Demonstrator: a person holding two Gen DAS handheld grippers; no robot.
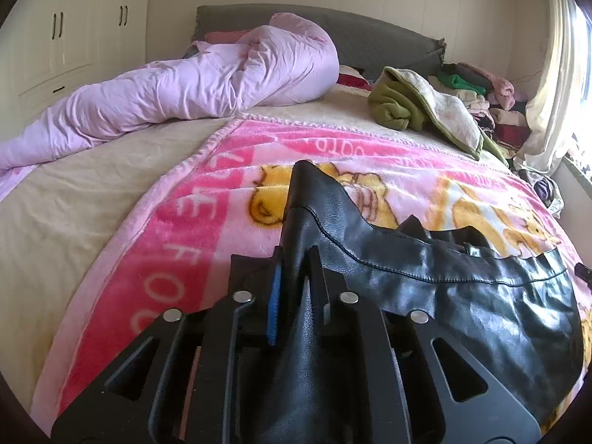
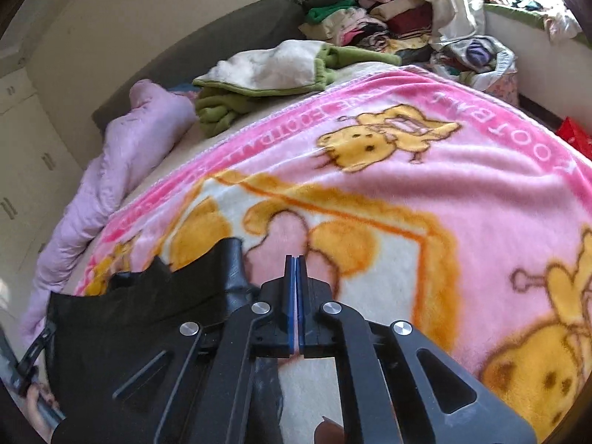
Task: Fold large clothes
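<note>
A black leather garment hangs above the pink cartoon blanket on the bed. My left gripper is shut on its edge, and the leather runs up between the fingers. In the right wrist view the garment hangs at the lower left over the blanket. My right gripper has its jaws pressed together. The garment's edge passes beside and under its left finger, and whether leather is pinched at the jaw base is hidden.
A rolled lilac duvet lies along the far left of the bed. A green and cream blanket and a pile of folded clothes sit at the far right by the curtain. Wardrobe doors stand to the left.
</note>
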